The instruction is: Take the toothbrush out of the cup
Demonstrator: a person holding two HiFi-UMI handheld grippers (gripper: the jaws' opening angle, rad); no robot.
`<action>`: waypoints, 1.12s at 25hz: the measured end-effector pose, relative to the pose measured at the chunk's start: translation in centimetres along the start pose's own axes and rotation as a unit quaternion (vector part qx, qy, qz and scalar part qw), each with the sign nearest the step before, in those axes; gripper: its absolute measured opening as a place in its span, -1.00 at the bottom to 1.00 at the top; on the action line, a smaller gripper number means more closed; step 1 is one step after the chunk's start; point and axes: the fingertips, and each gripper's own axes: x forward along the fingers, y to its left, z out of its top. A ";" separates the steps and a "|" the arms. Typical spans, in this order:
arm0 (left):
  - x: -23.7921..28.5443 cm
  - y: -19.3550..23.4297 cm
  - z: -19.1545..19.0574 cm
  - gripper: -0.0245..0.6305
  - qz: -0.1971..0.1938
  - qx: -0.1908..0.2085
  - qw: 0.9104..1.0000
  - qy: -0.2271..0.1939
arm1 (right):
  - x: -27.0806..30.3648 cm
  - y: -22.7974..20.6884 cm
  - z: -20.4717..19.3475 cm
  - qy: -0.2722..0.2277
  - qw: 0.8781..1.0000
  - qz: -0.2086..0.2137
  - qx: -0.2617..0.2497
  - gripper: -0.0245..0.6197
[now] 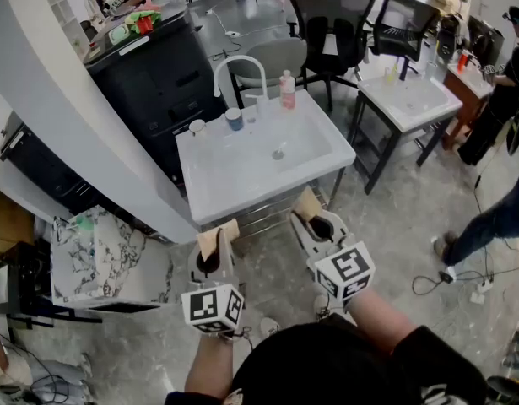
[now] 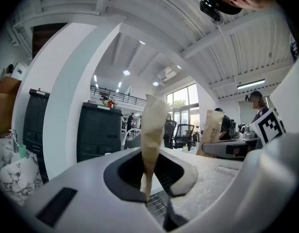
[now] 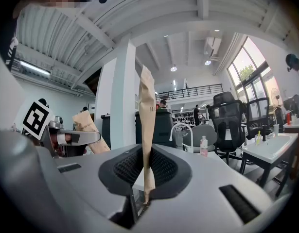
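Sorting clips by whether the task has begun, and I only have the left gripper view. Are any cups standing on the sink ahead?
Observer: Yes. The head view shows a blue cup and a pale cup on the back rim of the sink, by the faucet.
Operator: Is the other one holding anything?
Observer: No. In the right gripper view, the right gripper has its jaws pressed together with nothing between them.
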 end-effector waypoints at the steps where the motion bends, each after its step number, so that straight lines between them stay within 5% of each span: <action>1: -0.1 0.0 -0.1 -0.82 0.001 0.001 1.000 0.001 | 0.0 0.1 -0.1 0.001 1.000 0.002 0.000 -0.83; 28: 0.0 0.6 -0.7 -0.82 0.030 -0.006 0.999 0.011 | 1.3 -0.7 -1.0 0.011 1.000 0.020 0.016 -0.83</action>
